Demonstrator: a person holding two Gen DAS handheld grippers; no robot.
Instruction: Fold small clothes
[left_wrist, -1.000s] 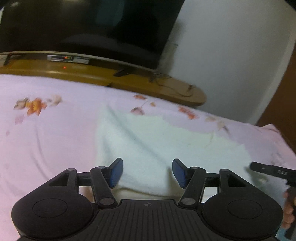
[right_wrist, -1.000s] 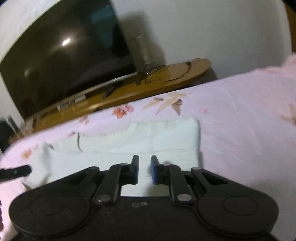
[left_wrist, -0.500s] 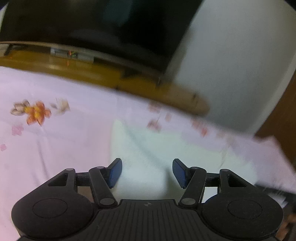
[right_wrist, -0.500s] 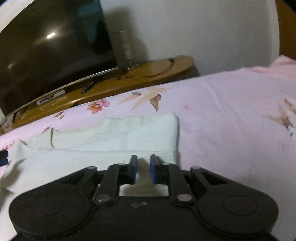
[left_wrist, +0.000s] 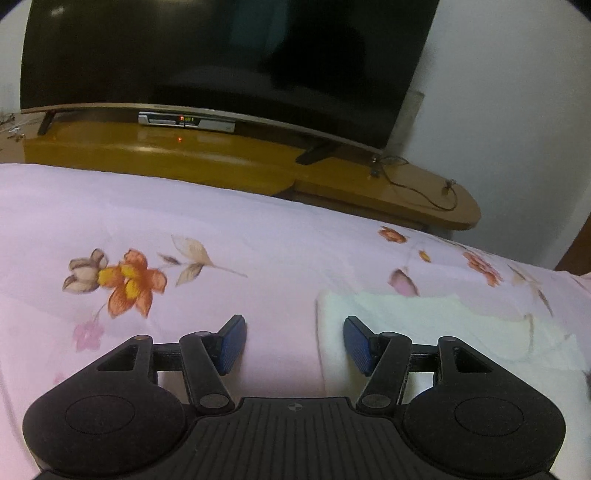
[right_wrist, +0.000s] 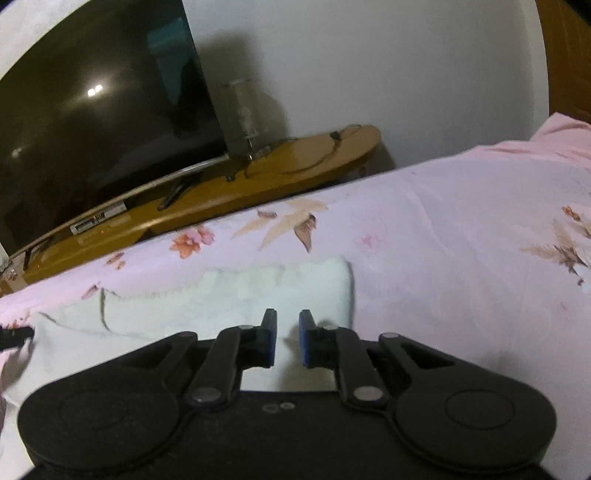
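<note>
Both wrist views low over bedsheet (left_wrist: 258, 240)

L gripper (left_wrist: 294, 343) held low, pointing toward 12 o'clock, jaws spread wide w/ blue pads (left_wrist: 232, 343) angled outward; nothing between them. R gripper (right_wrist: 287, 344) also low, aimed 12 o'clock, jaws only a narrow gap apart, pads (right_wrist: 305, 345) parallel, nothing pinched. L gripper's tip shows at 9 o'clock in right wrist view.
</note>
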